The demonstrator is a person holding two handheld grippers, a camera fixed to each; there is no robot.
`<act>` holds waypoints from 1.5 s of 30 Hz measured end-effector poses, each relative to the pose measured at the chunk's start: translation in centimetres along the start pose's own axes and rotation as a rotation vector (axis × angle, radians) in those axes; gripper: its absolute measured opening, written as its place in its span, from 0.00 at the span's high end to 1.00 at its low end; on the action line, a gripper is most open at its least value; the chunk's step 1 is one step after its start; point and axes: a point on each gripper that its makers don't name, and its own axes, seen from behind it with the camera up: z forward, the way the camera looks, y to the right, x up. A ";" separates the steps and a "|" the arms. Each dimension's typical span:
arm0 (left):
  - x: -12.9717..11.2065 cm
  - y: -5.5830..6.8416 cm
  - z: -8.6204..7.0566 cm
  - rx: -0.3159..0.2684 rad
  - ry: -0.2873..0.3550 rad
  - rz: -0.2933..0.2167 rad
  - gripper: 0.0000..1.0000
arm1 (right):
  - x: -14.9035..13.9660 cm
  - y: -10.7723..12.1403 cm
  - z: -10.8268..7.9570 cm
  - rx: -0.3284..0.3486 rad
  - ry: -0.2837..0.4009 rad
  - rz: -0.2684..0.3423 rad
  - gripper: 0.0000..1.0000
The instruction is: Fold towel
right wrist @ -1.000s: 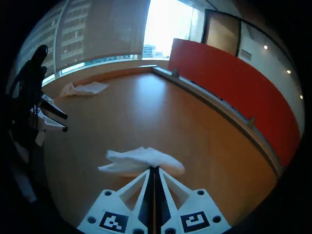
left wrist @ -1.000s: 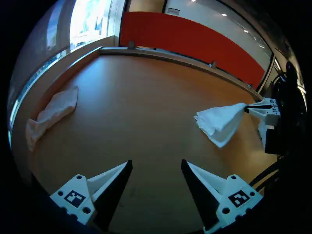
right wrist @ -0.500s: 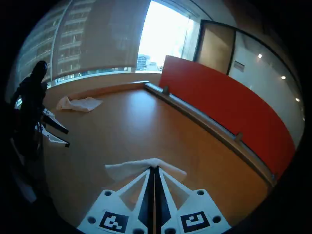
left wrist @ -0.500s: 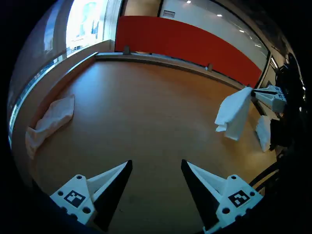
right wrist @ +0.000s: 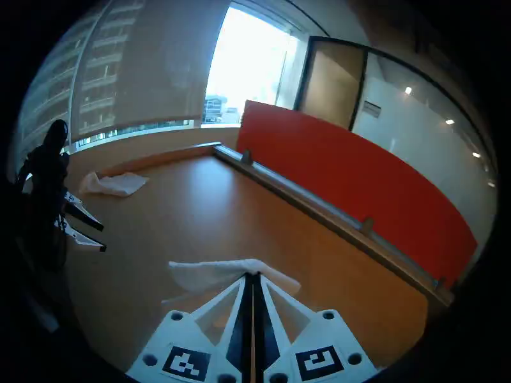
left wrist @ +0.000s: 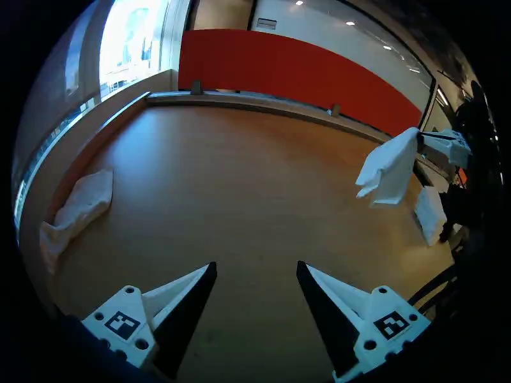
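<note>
A white towel (left wrist: 388,167) hangs in the air at the right of the left gripper view, pinched at its top corner by my right gripper (left wrist: 423,136). In the right gripper view the same towel (right wrist: 220,274) drapes just beyond my right gripper (right wrist: 253,278), whose fingers are shut on its edge. My left gripper (left wrist: 255,268) is open over the bare wooden table (left wrist: 243,172), nothing between its fingers. It also appears at the left of the right gripper view, the left gripper (right wrist: 99,237) held by a dark-sleeved hand.
A second crumpled white towel (left wrist: 76,207) lies by the table's left raised edge, also seen as the far towel (right wrist: 112,184). Another white cloth (left wrist: 430,214) sits at the right table edge. A red panel (left wrist: 294,67) and a low rail border the far side.
My right gripper has lifted the towel off the table, so it now hangs free and higher. The left gripper stays open and nearly still.
</note>
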 end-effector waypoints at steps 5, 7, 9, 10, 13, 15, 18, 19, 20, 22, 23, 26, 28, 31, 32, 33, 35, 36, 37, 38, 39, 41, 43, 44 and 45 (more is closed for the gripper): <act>0.4 0.4 0.3 -0.009 -0.001 0.012 0.07 | -0.4 2.6 -1.4 -0.048 -0.011 0.019 0.98; 0.5 0.6 0.4 -0.012 -0.002 0.018 0.07 | -0.7 3.6 -1.9 -0.066 -0.012 0.028 0.98; 0.6 0.8 0.6 -0.014 -0.004 0.024 0.07 | -0.9 4.7 -2.6 -0.085 -0.012 0.041 0.98; 0.6 0.8 0.6 -0.015 -0.005 0.027 0.07 | -1.0 5.2 -2.9 -0.094 -0.012 0.047 0.98; 0.7 1.1 0.9 -0.019 -0.007 0.034 0.07 | -1.4 6.8 -3.9 -0.120 -0.011 0.063 0.98; 0.8 1.3 1.1 -0.021 -0.009 0.038 0.08 | -1.8 8.0 -4.5 -0.136 -0.013 0.071 0.98; 1.1 1.5 1.4 -0.022 -0.010 0.044 0.07 | -2.4 9.6 -5.3 -0.157 -0.017 0.079 0.98; 1.2 1.6 1.5 -0.022 -0.011 0.046 0.07 | -2.6 10.0 -5.6 -0.163 -0.020 0.082 0.98; 1.2 1.6 1.6 -0.022 -0.012 0.048 0.07 | -2.8 10.6 -5.9 -0.170 -0.022 0.085 0.98; 1.4 1.7 1.8 -0.021 -0.014 0.051 0.07 | -3.3 11.6 -6.3 -0.181 -0.027 0.092 0.98; 1.4 1.8 2.0 -0.021 -0.015 0.053 0.07 | -3.6 12.2 -6.6 -0.188 -0.029 0.097 0.98; 1.6 2.2 2.3 -0.022 -0.018 0.059 0.07 | -4.3 13.7 -7.3 -0.207 -0.036 0.110 0.98; 1.7 2.4 2.5 -0.023 -0.020 0.064 0.07 | -4.8 14.7 -7.7 -0.219 -0.040 0.117 0.98; 1.7 2.8 2.8 -0.023 -0.025 0.070 0.07 | -5.4 16.1 -8.4 -0.235 -0.045 0.125 0.98; 1.7 2.9 2.8 -0.022 -0.027 0.072 0.07 | -5.6 16.7 -8.6 -0.240 -0.046 0.127 0.98; 1.7 3.0 2.9 -0.022 -0.028 0.074 0.07 | -5.8 17.1 -8.8 -0.245 -0.048 0.129 0.98; 1.7 3.1 3.1 -0.022 -0.031 0.077 0.07 | -6.1 18.0 -9.2 -0.254 -0.051 0.134 0.98; 1.7 3.2 3.1 -0.022 -0.033 0.079 0.07 | -6.2 18.5 -9.4 -0.258 -0.052 0.136 0.98; 1.7 3.2 3.2 -0.020 -0.034 0.081 0.07 | -6.4 18.9 -9.6 -0.262 -0.054 0.139 0.98; 1.8 3.2 3.2 -0.019 -0.035 0.082 0.07 | -6.6 19.4 -9.8 -0.266 -0.055 0.142 0.98; 1.8 3.3 3.3 -0.018 -0.036 0.084 0.07 | -6.7 19.8 -10.0 -0.270 -0.057 0.144 0.98; 1.8 3.3 3.3 -0.015 -0.038 0.085 0.07 | -7.1 20.9 -10.3 -0.281 -0.063 0.147 0.98; 1.9 3.2 3.4 -0.013 -0.038 0.085 0.07 | -7.5 21.8 -10.7 -0.290 -0.069 0.150 0.98; 2.0 3.2 3.4 -0.012 -0.039 0.085 0.07 | -7.7 22.3 -10.8 -0.295 -0.073 0.152 0.98; 2.0 3.2 3.4 -0.011 -0.039 0.085 0.07 | -7.9 22.7 -11.0 -0.300 -0.076 0.154 0.98</act>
